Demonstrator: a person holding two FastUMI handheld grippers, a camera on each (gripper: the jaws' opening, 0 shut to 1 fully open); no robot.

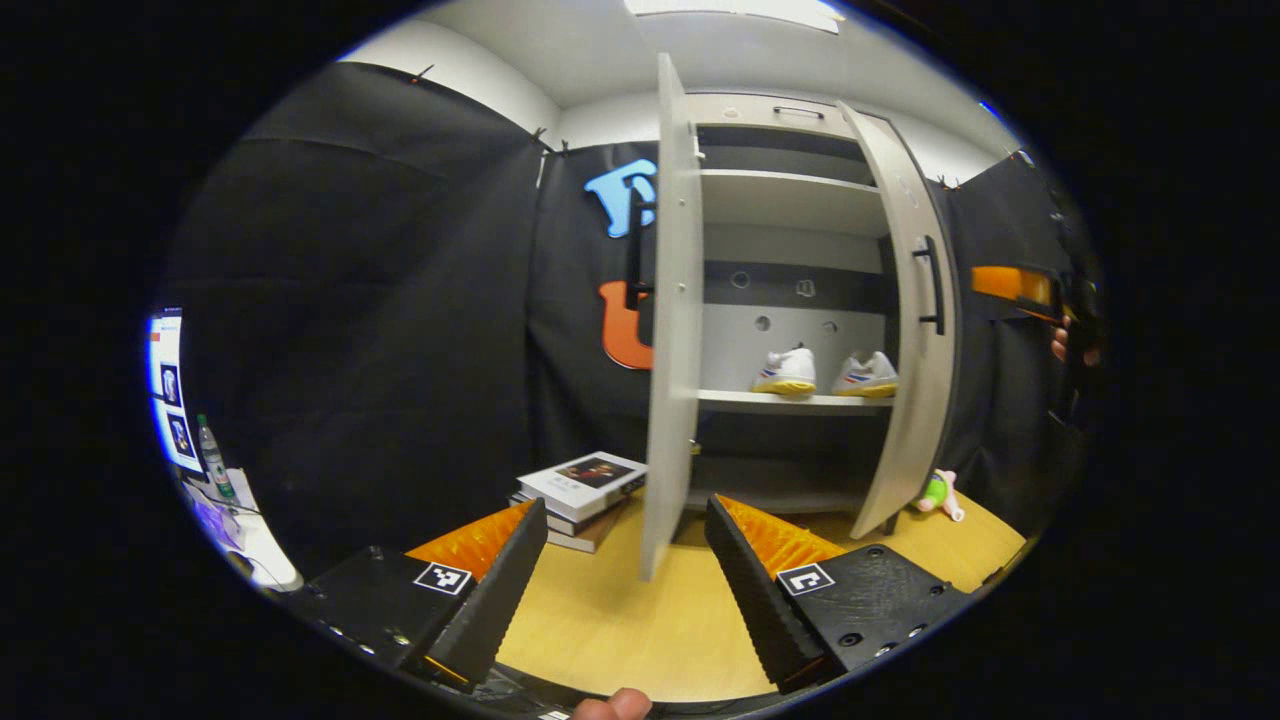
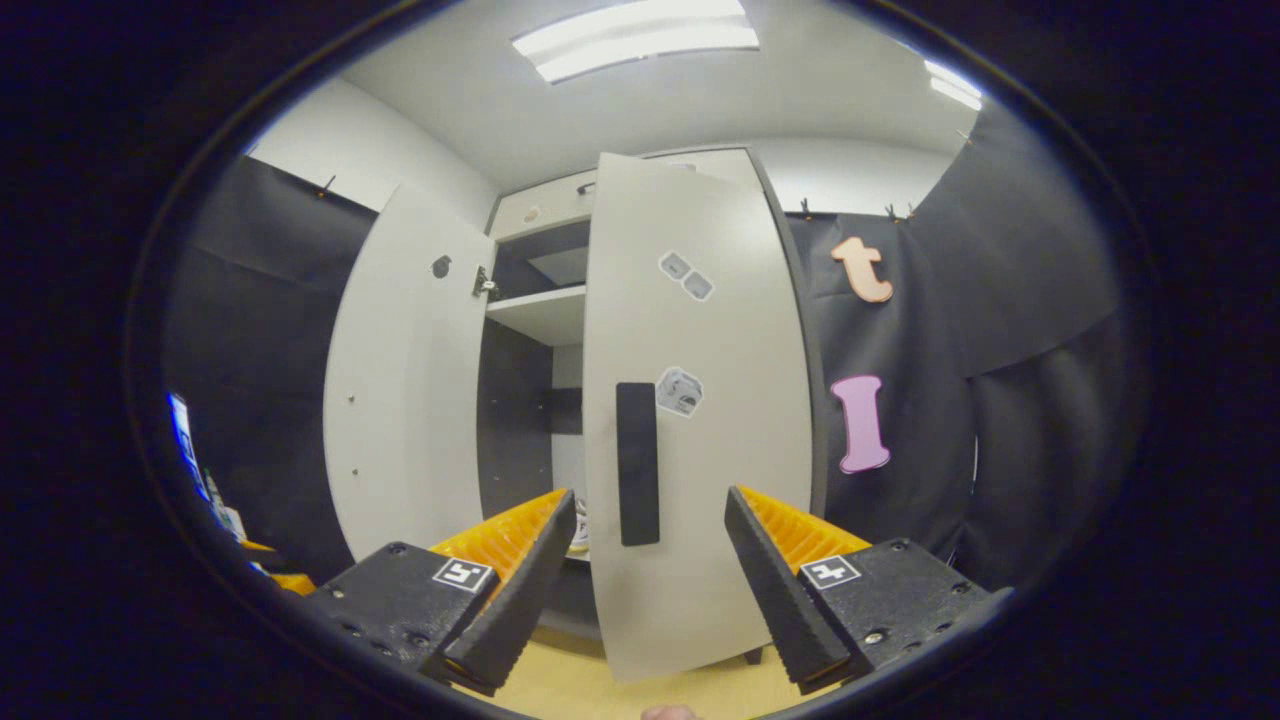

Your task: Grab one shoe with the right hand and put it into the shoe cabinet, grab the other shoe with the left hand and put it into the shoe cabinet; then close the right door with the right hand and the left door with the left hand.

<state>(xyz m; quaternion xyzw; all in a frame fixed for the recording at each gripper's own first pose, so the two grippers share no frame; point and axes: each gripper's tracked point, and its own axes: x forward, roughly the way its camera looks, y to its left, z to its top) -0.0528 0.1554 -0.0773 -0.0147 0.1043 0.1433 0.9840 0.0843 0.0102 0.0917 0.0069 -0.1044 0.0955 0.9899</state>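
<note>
A: Shoes? Both in. Left shoe (image 1: 785,371) and right shoe (image 1: 866,375) sit side by side on the cabinet shelf (image 1: 795,401), well ahead of the left tongs (image 1: 626,575). White uppers, yellowish soles, soft rounded shape.

B: Left tongs state?

A: Spread wide, nothing between them. The left door (image 1: 672,330) stands edge-on just ahead, wide open. Flat pale panel, smooth matte.

B: Right tongs?

A: Right tongs (image 2: 650,565) also spread, empty. The right door (image 2: 700,410) is straight ahead, half swung, its dark bar handle (image 2: 637,463) lined up between the fingers. Looks set for a push to close it, my guess.

B: Floor?

A: Yellow wood floor (image 1: 640,620); stack of books (image 1: 585,495) ahead-left of the left tongs.
</note>
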